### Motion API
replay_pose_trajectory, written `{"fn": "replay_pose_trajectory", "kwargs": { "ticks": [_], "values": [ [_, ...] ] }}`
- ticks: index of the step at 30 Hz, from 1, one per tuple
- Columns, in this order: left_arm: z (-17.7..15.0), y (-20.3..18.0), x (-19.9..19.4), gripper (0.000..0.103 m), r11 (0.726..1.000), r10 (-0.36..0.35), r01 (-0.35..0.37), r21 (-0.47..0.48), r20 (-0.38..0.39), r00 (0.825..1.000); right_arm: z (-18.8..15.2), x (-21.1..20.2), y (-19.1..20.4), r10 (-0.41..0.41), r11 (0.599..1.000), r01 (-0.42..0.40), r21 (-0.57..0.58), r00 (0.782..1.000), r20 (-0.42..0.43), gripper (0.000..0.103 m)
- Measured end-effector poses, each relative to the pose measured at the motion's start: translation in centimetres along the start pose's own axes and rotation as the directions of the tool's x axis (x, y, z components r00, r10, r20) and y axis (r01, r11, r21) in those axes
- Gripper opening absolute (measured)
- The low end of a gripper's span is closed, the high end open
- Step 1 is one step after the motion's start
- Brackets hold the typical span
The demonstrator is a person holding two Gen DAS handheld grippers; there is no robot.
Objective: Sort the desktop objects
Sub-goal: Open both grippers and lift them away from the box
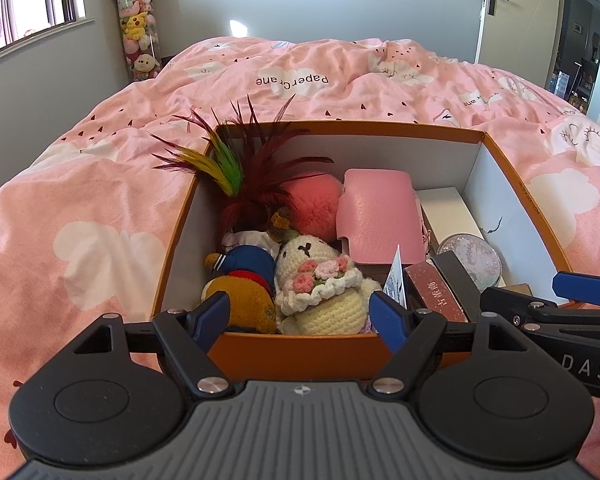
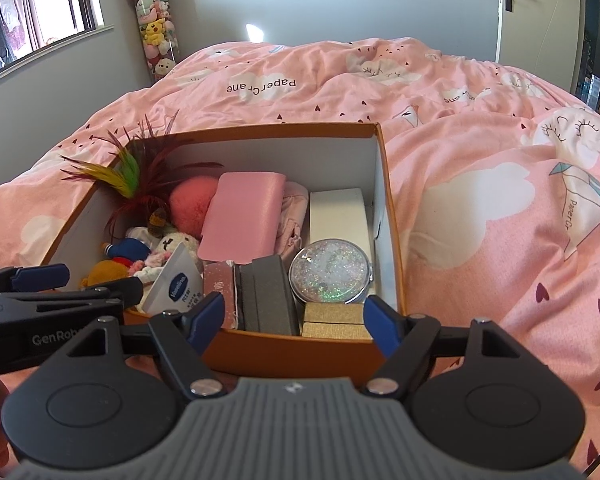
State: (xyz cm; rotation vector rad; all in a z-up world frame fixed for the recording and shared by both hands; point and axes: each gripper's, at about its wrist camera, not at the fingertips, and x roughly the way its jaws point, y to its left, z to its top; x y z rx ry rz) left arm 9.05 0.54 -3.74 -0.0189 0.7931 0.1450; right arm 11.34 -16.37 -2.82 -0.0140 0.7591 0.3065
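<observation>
I have both grippers poised at the near edge of the box [image 1: 300,350], which sits on the bed [image 1: 80,208]. My left gripper [image 1: 300,316] has its fingers wide with nothing between them, over the crochet bunny [image 1: 320,280]. My right gripper [image 2: 292,318] is also spread and empty, above the grey case [image 2: 268,292] and gold boxes [image 2: 334,320]. Inside the box I also see a feather toy [image 1: 236,168], pink wallet [image 1: 376,216], glitter compact [image 2: 330,276] and white box [image 2: 338,216].
</observation>
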Motion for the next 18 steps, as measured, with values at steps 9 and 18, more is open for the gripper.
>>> {"fn": "replay_pose_trajectory", "kwargs": {
  "ticks": [9,18],
  "values": [
    [-0.01,0.03,0.05,0.09,1.0,-0.003,0.003,-0.001,-0.002,1.0,0.0,0.14,0.12,-0.005,1.0,0.005,-0.006,1.0,-0.003,0.078],
    [-0.03,-0.03,0.09,0.09,1.0,-0.005,0.005,0.0,-0.002,1.0,0.02,0.2,0.14,-0.006,1.0,0.006,-0.007,1.0,-0.004,0.078]
  ]
}}
